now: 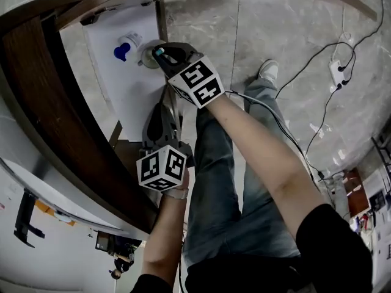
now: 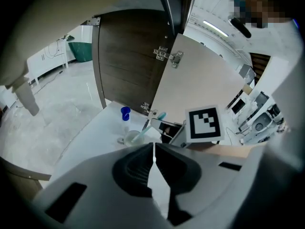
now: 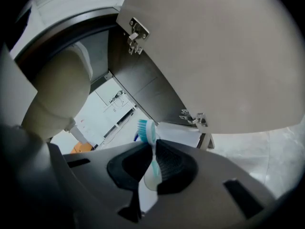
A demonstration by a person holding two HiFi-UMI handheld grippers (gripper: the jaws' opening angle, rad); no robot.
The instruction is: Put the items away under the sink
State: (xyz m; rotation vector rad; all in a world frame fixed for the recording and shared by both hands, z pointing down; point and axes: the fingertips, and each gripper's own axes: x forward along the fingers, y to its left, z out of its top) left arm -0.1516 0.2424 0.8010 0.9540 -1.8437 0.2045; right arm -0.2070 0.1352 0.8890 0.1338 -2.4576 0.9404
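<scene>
Right gripper (image 3: 152, 154) is clenched on a teal-headed toothbrush (image 3: 147, 130), held inside the open under-sink cabinet, just right of the clear cup (image 2: 131, 138) and blue-capped bottle (image 2: 125, 113) on its white floor (image 1: 122, 90). Left gripper (image 2: 153, 159) hangs nearer, jaws together and empty. Judged next: lower the brush into the cup, then release.

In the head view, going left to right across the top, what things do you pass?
small white bottle with blue cap → clear round cup → white sneaker → white power strip
</scene>
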